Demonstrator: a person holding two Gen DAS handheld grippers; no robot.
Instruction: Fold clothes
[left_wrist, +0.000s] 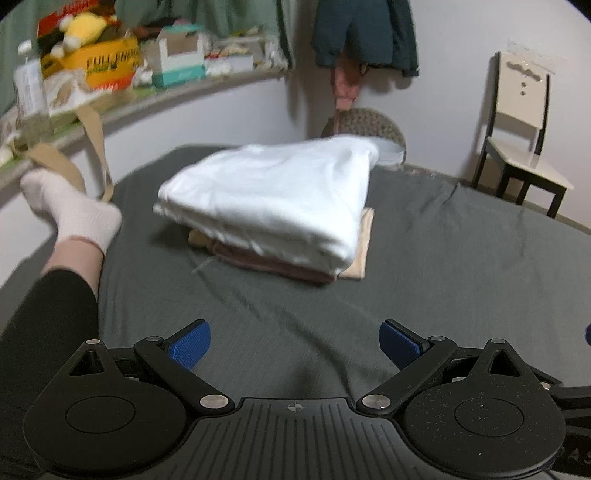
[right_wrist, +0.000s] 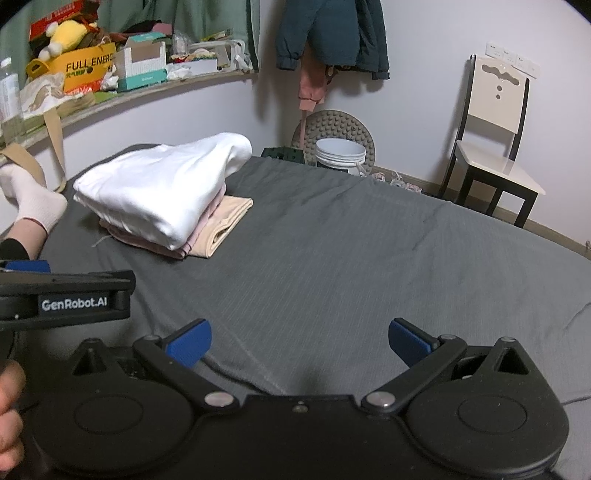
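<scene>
Left wrist view: the left gripper (left_wrist: 294, 345) hovers over the grey bedsheet (left_wrist: 443, 258) with jaws wide apart and empty; the folded white garment (left_wrist: 269, 199) tops a pink and beige stack at twelve o'clock; a socked foot (left_wrist: 70, 210) lies at ten o'clock. Right wrist view: the right gripper (right_wrist: 299, 345) is likewise spread and empty; the stack sits at eleven o'clock, a chair (right_wrist: 491, 147) at two o'clock.

Three folded garments lie in one stack: one white (right_wrist: 159, 192), one pink (right_wrist: 162, 245), one beige (right_wrist: 227, 221). Two grippers show, the left gripper (left_wrist: 294, 345) and the right gripper (right_wrist: 299, 343). One chair (right_wrist: 491, 147), one white bucket (right_wrist: 340, 155), one socked foot (right_wrist: 33, 203), one yellow plush toy (right_wrist: 68, 33), one shelf (right_wrist: 147, 92)
</scene>
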